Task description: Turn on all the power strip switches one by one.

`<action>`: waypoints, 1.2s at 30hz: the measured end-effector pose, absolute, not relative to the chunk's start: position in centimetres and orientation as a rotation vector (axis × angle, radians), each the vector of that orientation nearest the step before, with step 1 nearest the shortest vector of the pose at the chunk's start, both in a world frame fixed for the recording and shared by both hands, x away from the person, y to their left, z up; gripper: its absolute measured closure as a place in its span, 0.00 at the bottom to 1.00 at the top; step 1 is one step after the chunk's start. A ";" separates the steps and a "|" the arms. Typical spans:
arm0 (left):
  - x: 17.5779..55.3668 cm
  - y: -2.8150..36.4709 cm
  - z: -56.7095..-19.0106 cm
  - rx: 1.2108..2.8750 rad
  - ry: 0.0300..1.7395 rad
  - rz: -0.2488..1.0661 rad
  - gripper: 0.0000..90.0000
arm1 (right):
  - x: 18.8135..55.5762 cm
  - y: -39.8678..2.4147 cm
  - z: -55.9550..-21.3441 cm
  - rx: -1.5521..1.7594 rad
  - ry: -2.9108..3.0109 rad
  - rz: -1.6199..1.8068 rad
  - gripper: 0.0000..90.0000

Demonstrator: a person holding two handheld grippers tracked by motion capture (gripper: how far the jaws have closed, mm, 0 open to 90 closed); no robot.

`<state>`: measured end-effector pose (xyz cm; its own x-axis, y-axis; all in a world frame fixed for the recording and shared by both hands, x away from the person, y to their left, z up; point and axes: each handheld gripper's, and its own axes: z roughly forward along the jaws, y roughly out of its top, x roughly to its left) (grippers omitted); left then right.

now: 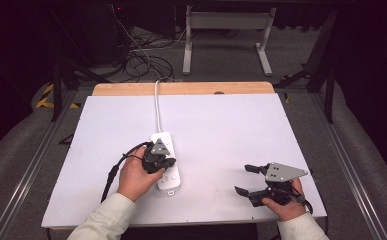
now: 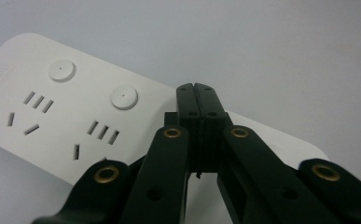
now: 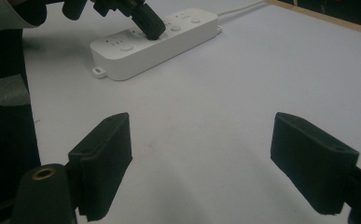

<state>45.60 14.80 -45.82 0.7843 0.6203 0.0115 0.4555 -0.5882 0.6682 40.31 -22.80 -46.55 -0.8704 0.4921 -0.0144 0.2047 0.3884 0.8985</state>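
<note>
While the left gripper [image 1: 165,162] rests over the white power strip [image 1: 168,165], its jaws stand pressed together with nothing between them, tips down on the strip's top face. From the left gripper view the closed tips [image 2: 197,93] sit on the strip [image 2: 52,121] just beside a round button [image 2: 124,96]; whether they actually press a button underneath is hard to tell, as the jaws cover that spot. The strip lies flat on the white table [image 1: 221,130], left of centre, its cable [image 1: 157,107] running to the far edge. The right gripper [image 1: 246,180] hovers near the table's near right corner, well apart from the strip, jaws spread and empty. In the right gripper view both pads [image 3: 106,158] frame bare table [image 3: 206,116], with the strip [image 3: 155,44] beyond.
</note>
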 end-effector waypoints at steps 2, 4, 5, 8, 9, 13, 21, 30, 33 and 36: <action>45.3 14.6 -45.6 2.295 0.782 0.377 1.00 | 40.3 -22.9 -46.5 0.611 2.370 1.481 0.23; 45.5 14.9 -45.1 2.246 0.796 0.336 1.00 | 40.3 -22.9 -46.5 0.613 2.367 1.484 0.23; 45.6 15.1 -44.7 2.229 0.802 0.322 1.00 | 40.4 -23.0 -46.5 0.615 2.367 1.480 0.23; 45.7 15.6 -43.8 2.199 0.809 0.355 1.00 | 40.4 -23.0 -46.6 0.621 2.369 1.483 0.23; 45.8 15.7 -43.7 2.191 0.812 0.360 1.00 | 40.5 -22.9 -46.6 0.620 2.372 1.479 0.23; 46.3 16.2 -43.5 2.153 0.818 0.362 1.00 | 40.4 -22.8 -46.6 0.616 2.374 1.480 0.23; 47.7 16.5 -44.3 2.156 0.835 0.371 1.00 | 40.5 -22.8 -46.7 0.619 2.381 1.473 0.23; 48.3 16.3 -45.2 2.183 0.834 0.379 1.00 | 40.4 -22.8 -46.7 0.616 2.379 1.477 0.23; 48.4 16.2 -45.3 2.185 0.837 0.367 1.00 | 40.4 -22.8 -46.7 0.617 2.379 1.476 0.23; 48.5 16.2 -45.5 2.192 0.841 0.376 1.00 | 40.4 -22.8 -46.7 0.616 2.380 1.472 0.23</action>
